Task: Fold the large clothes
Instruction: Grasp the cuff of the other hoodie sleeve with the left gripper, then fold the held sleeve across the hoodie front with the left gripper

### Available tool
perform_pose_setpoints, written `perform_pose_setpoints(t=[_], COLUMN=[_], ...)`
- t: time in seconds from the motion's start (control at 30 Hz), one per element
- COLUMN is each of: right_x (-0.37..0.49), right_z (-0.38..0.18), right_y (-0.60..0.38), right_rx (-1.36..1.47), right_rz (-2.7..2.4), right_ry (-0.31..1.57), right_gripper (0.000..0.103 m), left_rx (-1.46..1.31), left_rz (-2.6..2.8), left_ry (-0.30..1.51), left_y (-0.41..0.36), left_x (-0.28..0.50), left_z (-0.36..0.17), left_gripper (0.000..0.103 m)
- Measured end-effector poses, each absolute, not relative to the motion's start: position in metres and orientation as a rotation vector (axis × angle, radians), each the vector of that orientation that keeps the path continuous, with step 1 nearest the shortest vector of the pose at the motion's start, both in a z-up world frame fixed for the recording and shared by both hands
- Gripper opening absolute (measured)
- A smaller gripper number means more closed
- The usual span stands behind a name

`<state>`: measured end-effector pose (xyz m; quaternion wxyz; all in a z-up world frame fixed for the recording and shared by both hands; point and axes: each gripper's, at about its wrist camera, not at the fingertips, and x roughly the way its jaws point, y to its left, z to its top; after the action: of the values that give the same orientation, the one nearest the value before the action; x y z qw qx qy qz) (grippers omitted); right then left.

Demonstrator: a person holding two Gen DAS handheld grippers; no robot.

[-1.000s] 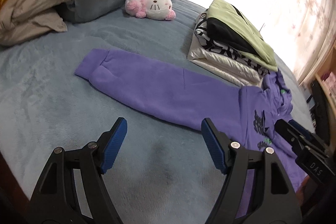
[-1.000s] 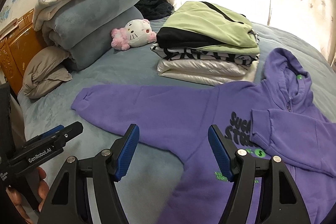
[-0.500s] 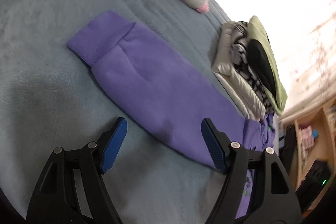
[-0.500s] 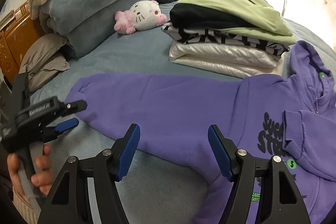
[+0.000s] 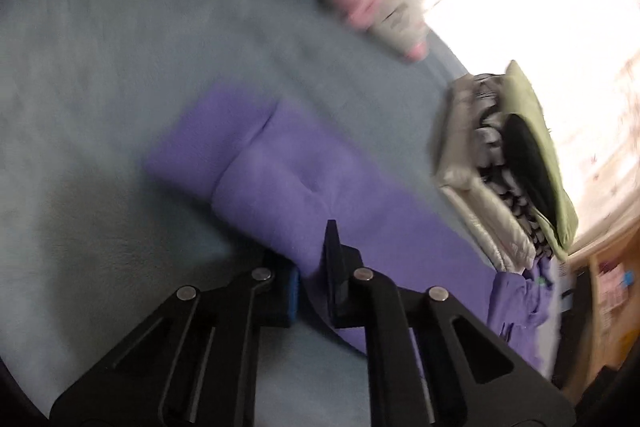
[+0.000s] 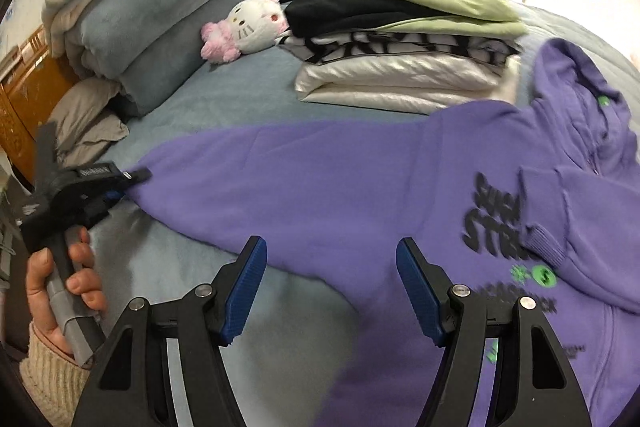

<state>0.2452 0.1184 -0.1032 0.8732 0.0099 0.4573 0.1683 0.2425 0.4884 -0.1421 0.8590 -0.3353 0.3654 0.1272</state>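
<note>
- Left gripper [image 5: 310, 283] was closing on the purple hoodie [image 6: 360, 195] sleeve [image 5: 288, 195], probably to fold it inward.
- Right gripper [image 6: 332, 287] hovered with jaws wide, empty, over the hoodie's body.

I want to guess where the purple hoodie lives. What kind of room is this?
Most likely a bedroom. The purple hoodie lies on a bed with a soft blue-grey cover, rolled blankets are stacked at its head, and a plush kitty toy sits beside a pile of folded clothes.
</note>
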Motion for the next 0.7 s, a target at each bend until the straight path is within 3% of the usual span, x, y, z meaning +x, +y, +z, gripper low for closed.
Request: perform_pose_setpoints(t=[0.2,0.37,0.53,0.7], right_x=[0.216,0.184,0.150,0.120], right_z=[-0.070,-0.032,-0.015,-0.024], right_y=[0.044,-0.043,-0.137,-0.218], right_rx=[0.115,0.195,0.250,0.328], right_rz=[0.291,0.182,0.052,-0.052], right_ry=[0.901,0.808,0.745,0.746], right_gripper=[0.069,0.069,0.069,0.069], left_rx=[-0.570,-0.440,-0.371,-0.256], left_rz=[0.098,-0.093,-0.240,-0.311], left_ry=[0.589,0.554,0.641,0.923], left_y=[0.396,0.288,0.180,0.072], left_x=[0.225,0.226,0.239,0.260], left_z=[-0.034,0.025,0.018,-0.059], left_gripper=[0.005,0.005,0.005,0.011])
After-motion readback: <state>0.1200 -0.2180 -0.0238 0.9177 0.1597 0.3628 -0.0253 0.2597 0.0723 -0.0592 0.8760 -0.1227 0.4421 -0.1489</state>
